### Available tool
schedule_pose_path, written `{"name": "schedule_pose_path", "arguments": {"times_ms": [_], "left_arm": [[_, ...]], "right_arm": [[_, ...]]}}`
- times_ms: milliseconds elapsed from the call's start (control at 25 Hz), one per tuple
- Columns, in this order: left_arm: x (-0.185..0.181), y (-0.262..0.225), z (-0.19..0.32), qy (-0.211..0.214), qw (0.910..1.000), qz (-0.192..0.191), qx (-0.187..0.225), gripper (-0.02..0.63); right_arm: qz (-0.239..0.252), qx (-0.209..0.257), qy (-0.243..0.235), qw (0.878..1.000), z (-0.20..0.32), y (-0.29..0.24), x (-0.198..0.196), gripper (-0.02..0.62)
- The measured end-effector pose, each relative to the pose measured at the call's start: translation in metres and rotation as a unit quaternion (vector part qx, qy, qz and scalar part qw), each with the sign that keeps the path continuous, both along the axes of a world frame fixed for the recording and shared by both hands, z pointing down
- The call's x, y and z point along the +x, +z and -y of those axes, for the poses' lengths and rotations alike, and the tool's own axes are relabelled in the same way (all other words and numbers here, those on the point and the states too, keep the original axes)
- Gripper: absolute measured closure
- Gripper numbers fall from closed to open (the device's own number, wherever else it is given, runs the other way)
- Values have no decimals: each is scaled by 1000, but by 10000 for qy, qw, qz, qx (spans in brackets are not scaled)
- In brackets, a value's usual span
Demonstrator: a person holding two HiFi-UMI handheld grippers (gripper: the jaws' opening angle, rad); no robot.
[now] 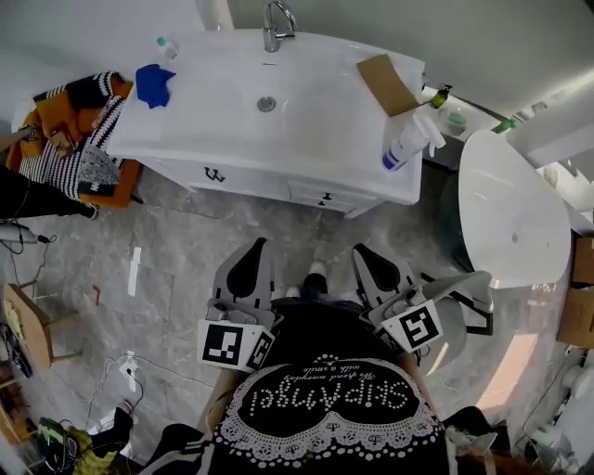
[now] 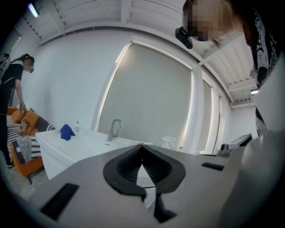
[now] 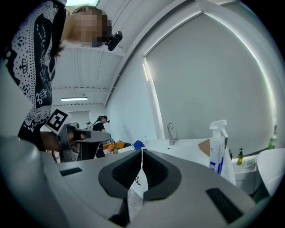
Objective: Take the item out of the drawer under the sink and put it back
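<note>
Bare floor [image 1: 186, 241] lies open between the sink cabinet [image 1: 232, 158] and the left gripper [image 1: 252, 260] and right gripper [image 1: 373, 264], both with fingers clenched on nothing. The drawers [image 1: 320, 196] are closed, hiding the item. A spray bottle [image 1: 406, 147] crowds the cabinet's right front corner, near a white rounded fixture [image 1: 510, 218].

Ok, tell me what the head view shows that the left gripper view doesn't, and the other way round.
Only the head view: the vanity's dark drawer handles and the sink drain. Only the left gripper view: a standing person at the far left, and a straight look at the left gripper, shut on nothing. Both: the blue cloth, the faucet and the orange sofa.
</note>
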State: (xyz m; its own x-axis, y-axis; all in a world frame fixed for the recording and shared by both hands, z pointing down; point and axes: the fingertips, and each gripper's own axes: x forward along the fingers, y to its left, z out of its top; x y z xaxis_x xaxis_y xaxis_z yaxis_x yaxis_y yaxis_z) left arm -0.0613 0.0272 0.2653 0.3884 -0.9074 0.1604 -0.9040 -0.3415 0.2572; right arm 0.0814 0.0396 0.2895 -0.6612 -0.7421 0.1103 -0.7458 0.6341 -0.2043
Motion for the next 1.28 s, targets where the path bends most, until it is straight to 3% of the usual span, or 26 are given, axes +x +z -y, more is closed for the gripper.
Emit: {"name": "schedule_pose_path", "arguments": {"times_ms": [520, 880, 1280], "left_arm": [[48, 7, 14, 346, 9993, 121, 85, 603], [44, 10, 14, 450, 9989, 148, 60, 603], [19, -1, 20, 550, 9983, 163, 32, 603]], "right_arm": [[-63, 28, 355, 9993, 11, 6, 55, 575], [-187, 101, 529, 9984, 9, 11, 59, 576], [-89, 42, 713, 9974, 6, 0, 34, 575]]}}
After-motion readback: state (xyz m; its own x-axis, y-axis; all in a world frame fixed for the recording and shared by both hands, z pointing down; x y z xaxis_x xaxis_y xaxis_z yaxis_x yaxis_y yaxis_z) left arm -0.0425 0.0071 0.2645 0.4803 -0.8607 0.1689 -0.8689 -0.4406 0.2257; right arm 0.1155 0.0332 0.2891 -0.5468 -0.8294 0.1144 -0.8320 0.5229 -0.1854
